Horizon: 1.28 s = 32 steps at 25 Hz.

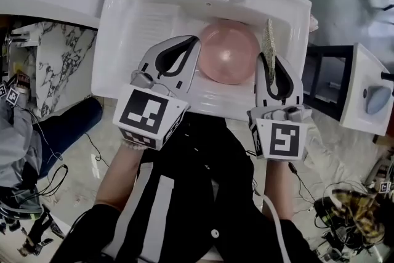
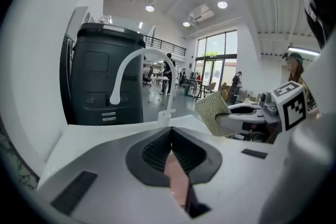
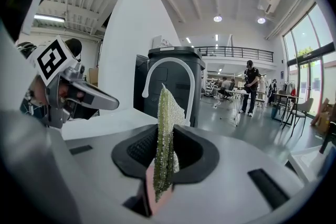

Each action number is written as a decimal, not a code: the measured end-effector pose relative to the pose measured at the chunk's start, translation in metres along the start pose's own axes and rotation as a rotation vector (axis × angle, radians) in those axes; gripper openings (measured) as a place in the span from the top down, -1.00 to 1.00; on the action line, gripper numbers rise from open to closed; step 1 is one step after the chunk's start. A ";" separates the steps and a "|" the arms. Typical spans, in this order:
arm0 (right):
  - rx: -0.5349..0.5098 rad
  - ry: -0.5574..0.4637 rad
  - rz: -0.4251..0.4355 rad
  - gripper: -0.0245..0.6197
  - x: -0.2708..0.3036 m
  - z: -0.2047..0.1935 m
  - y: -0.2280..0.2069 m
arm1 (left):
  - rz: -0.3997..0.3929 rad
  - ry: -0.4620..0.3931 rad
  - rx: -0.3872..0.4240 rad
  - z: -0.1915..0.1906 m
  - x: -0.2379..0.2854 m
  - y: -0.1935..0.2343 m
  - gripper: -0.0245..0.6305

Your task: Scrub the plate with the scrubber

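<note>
Head view: pink plate (image 1: pixel 226 53) lying in white sink (image 1: pixel 123 21), between left gripper (image 1: pixel 196 41) at its left rim and right gripper (image 1: pixel 266 57) at its right.
Left gripper view: jaws pressed together, pink showing behind their tips.
Right gripper view: jaws pinching green scrubber (image 3: pixel 168 110), upright.

Right gripper (image 3: pixel 168 129) has its jaws clamped on the scrubber (image 3: pixel 166 113), a green sheet standing upright and edge-on. Pink plate (image 3: pixel 157 198) shows under the jaws. Left gripper (image 3: pixel 113 104) is off to its left, apart. White faucet (image 3: pixel 169 67) and dark bin (image 3: pixel 176 54) are beyond the tips.
</note>
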State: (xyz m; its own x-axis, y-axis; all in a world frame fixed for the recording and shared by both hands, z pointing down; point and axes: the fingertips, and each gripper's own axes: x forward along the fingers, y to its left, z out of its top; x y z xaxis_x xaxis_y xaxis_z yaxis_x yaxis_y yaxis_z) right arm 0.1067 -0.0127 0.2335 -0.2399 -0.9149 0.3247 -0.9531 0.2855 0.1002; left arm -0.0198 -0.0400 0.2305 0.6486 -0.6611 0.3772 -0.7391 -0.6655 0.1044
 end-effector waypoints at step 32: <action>0.165 0.320 0.071 0.69 0.096 -0.153 -0.010 | 0.014 0.459 -0.459 -0.192 0.107 0.056 0.64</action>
State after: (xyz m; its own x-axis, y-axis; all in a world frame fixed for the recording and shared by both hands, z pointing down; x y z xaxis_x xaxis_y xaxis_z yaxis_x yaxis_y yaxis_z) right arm 0.1208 -0.0601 0.4074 -0.2613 -0.7517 0.6055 -0.9595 0.2708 -0.0779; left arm -0.0266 -0.0813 0.4537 0.5700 -0.3855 0.7256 -0.8153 -0.3754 0.4410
